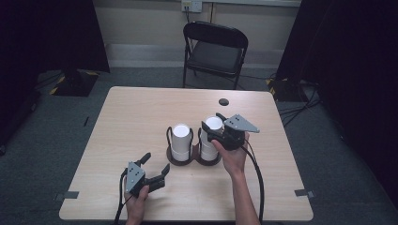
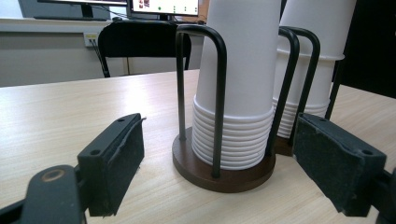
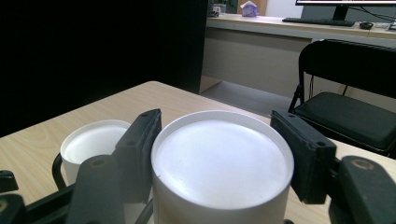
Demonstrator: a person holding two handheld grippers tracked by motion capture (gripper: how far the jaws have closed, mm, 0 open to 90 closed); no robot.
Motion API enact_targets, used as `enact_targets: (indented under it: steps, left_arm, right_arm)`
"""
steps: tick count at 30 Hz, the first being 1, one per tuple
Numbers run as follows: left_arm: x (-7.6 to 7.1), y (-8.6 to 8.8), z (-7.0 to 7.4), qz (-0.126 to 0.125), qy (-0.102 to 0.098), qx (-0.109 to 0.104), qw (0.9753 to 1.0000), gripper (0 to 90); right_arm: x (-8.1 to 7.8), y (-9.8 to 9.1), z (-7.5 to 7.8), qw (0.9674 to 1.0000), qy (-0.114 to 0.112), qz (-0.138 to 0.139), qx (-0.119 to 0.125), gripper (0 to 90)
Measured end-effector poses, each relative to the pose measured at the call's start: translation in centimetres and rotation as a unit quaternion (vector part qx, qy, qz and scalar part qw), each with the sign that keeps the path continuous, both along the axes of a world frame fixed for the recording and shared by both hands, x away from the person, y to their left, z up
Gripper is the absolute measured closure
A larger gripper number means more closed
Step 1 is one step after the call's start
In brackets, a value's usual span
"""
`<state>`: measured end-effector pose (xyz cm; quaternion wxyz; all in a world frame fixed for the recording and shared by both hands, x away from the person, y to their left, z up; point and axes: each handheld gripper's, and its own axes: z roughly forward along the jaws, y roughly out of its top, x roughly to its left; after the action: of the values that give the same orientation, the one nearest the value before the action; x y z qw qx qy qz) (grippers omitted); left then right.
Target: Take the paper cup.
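Two stacks of upside-down white paper cups stand in a black wire holder [image 1: 195,159] with round brown bases, mid-table. The left stack [image 1: 180,136] stands free. My right gripper [image 1: 213,123] is shut on the top cup of the right stack [image 1: 209,145]; in the right gripper view both pads [image 3: 140,149] press the sides of that cup [image 3: 222,163]. My left gripper [image 1: 156,162] rests open near the table's front left, pointing at the holder. In the left gripper view its jaws [image 2: 219,140] stand wide, short of the near stack [image 2: 233,93] and its base [image 2: 219,179].
A black folding chair [image 1: 215,49] stands beyond the far edge of the wooden table [image 1: 141,108]. A small black round cap [image 1: 224,101] sits in the tabletop at the back right. Dark curtains hang at both sides.
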<state>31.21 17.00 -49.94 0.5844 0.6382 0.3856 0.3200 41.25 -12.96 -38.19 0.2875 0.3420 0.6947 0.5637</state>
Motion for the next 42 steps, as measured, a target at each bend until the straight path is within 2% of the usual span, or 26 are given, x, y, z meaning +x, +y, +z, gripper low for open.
enact_targets:
  steps: [3,6,8,16,22,28,30,34,38,42]
  left_arm:
    - [0.0,-0.1,0.0,-0.001,0.0,0.003,1.0,16.5]
    - [0.0,-0.2,0.0,-0.006,0.0,0.01,0.9999,16.5]
    - [0.0,-0.2,0.0,-0.005,0.0,0.014,0.9999,16.2]
    - [0.0,-0.1,0.0,-0.003,-0.001,0.006,1.0,15.8]
    - [0.0,-0.2,0.0,-0.005,0.0,0.008,1.0,15.7]
    - [0.1,-0.1,0.0,-0.011,0.006,0.003,0.9999,15.7]
    - [0.2,-0.1,0.1,-0.017,0.006,0.008,0.9998,15.7]
    - [0.2,-0.1,0.1,-0.009,0.008,0.01,0.9999,15.7]
    - [0.1,0.0,0.0,-0.004,0.007,0.002,1.0,16.6]
    - [0.2,-0.1,0.1,-0.012,0.01,0.009,0.9998,16.5]
  right_arm:
    - [0.0,-0.2,0.2,1.0,0.0,0.0,0.004,35.6]
    - [0.0,-0.2,0.4,1.0,0.004,0.006,-0.005,35.6]
    - [-0.1,-0.2,0.6,0.9999,0.004,0.009,0.0,35.6]
    - [0.0,-0.2,1.6,0.9999,0.0,0.012,0.007,35.7]
    - [0.1,-0.4,2.1,0.9999,0.006,0.012,0.01,35.6]
    - [0.0,-0.8,2.6,0.9996,0.005,0.015,0.023,35.6]
    - [0.0,-0.9,2.9,0.9996,0.003,0.016,0.024,35.6]
    - [-0.1,-1.1,3.6,0.9994,-0.002,0.017,0.03,35.6]
    - [-0.3,-2.0,4.2,0.999,-0.005,0.009,0.045,35.7]
    - [-0.5,-2.9,4.4,0.9987,-0.003,0.002,0.051,35.7]
